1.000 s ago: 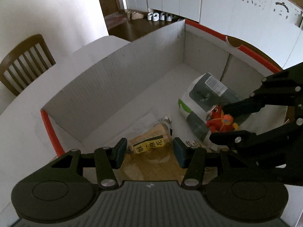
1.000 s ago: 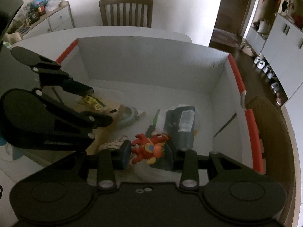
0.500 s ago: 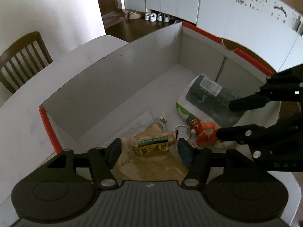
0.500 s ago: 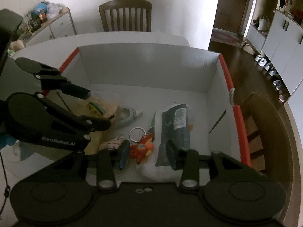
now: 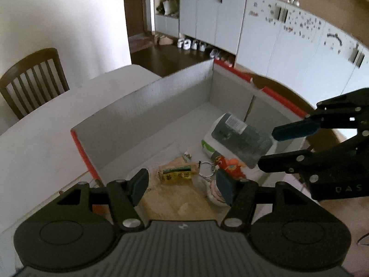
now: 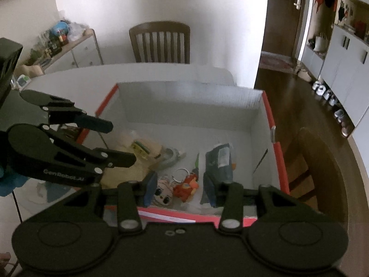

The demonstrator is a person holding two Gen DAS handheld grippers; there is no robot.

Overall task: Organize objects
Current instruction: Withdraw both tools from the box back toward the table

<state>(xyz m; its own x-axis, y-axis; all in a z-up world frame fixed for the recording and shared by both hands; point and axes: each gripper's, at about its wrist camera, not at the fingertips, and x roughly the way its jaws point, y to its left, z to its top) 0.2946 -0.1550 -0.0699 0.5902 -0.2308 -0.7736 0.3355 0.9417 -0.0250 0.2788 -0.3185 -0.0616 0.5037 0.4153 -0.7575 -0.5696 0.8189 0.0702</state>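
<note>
Two grippers hover over a box (image 6: 254, 124), both with jaws spread and nothing between them. Left gripper (image 5: 182, 185) sits above the near-left part of the box; its blue pads (image 5: 224, 185) frame a snack bag (image 5: 177, 174) with a yellow label lying on the floor of the box. Right gripper (image 6: 180, 190) is above the near red rim; in its own view a red toy (image 6: 186, 185) and a doll-face charm (image 6: 163, 194) show between its fingers, lower down on the box floor, not touched.

Box: white inside, red edges, open top, standing on a white table (image 5: 46, 124). Contents, all resting on the bottom: snack bag at left, tan and partly clear; a key ring (image 6: 181, 175) joined to the red toy near the middle; charm just beside the toy on its left; a dark pouch (image 6: 219, 161) with a white label at right, lying over a white-green pack (image 5: 208, 143). Toy touches the pouch edge in the left view. A small grey-white wrapper (image 6: 170, 157) lies between bag and pouch.

In the left view the right gripper (image 5: 274, 147) comes in from the right, above the pouch. In the right view the left gripper (image 6: 117, 142) comes in from the left, above the bag.

One chair (image 6: 160, 42) stands behind the table.
</note>
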